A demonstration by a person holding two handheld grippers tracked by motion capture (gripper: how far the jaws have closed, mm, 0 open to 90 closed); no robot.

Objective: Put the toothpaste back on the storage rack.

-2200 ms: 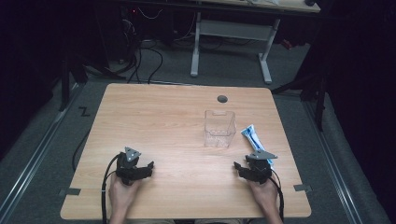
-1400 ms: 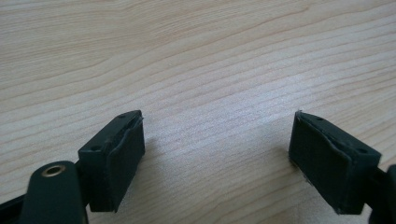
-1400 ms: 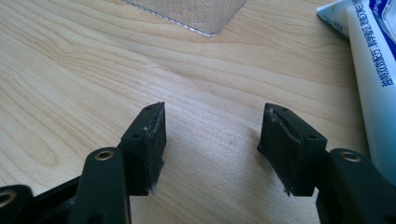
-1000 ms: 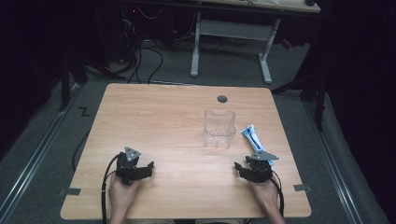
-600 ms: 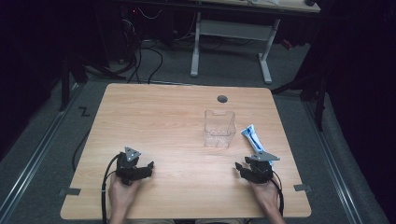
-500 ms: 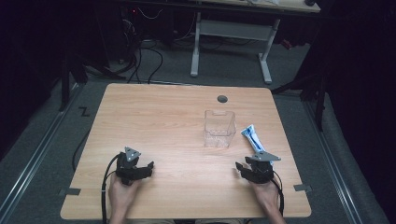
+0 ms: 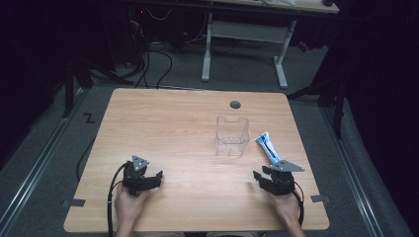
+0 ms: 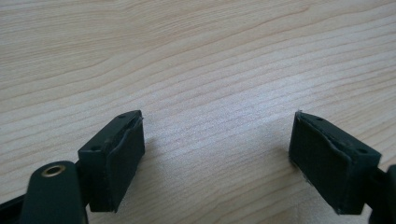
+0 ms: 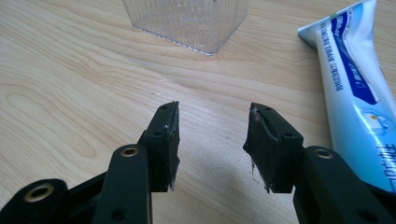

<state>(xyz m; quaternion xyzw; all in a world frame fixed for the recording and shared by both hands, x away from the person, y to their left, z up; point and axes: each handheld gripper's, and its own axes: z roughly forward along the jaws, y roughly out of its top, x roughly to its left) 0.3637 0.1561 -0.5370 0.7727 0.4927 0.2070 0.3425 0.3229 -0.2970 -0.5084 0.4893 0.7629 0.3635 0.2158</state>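
Toothpaste tube (image 7: 269, 147) lies flat on the table (image 7: 173, 123), near the right edge, just beside the clear plastic container (image 7: 232, 136) on its right and apart from it. In the right gripper view the tube (image 9: 352, 88) runs along the right side, crimped end toward the far end of the table, nothing touching it.

Container: upright, open at the top, ribbed clear walls (image 9: 187, 21); looks empty as far as the high view shows.

Right gripper (image 7: 264, 174) sits just short of the tube's near end, aimed at bare wood between tube and container. Its jaws have just been closing and now stand partly apart, with nothing between them (image 9: 212, 140).

Left gripper (image 7: 153, 177) rests at the near left, well apart from both items, jaws spread wide over bare wood (image 8: 217, 149).

Progress, my reading: nothing picked up yet. Tube untouched, container unfilled. Likely 2 steps left: grasp tube, place it in container.
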